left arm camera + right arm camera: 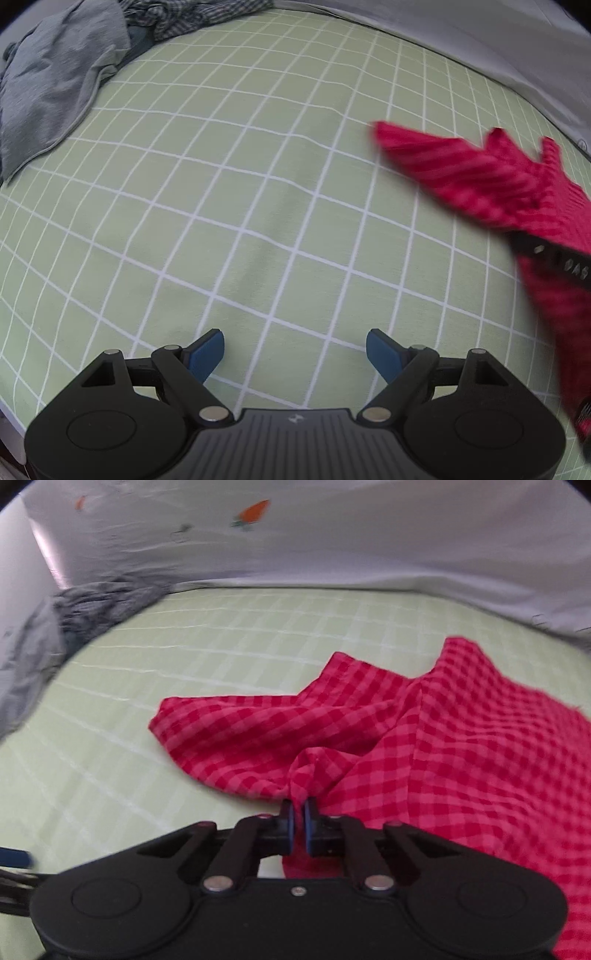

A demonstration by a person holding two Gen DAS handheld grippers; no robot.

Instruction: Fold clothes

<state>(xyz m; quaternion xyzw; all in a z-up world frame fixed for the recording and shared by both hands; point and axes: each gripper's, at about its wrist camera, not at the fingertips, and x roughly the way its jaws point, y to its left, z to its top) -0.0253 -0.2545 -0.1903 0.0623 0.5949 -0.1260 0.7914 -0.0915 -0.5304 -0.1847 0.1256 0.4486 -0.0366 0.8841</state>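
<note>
Red-pink checked cloth garment lies crumpled, spreading fwd-right of right gripper, pinched onto its edge; left gripper gapes empty, garment to its right.

- The red checked garment is smeared by blur at the right of the left wrist view, and the frame's right edge cuts it off.
- In the right wrist view, the grey clothes pile at the left edge is blurred; separate pieces cannot be told.
- The pinched fold's end is hidden between the right gripper fingers.
</note>
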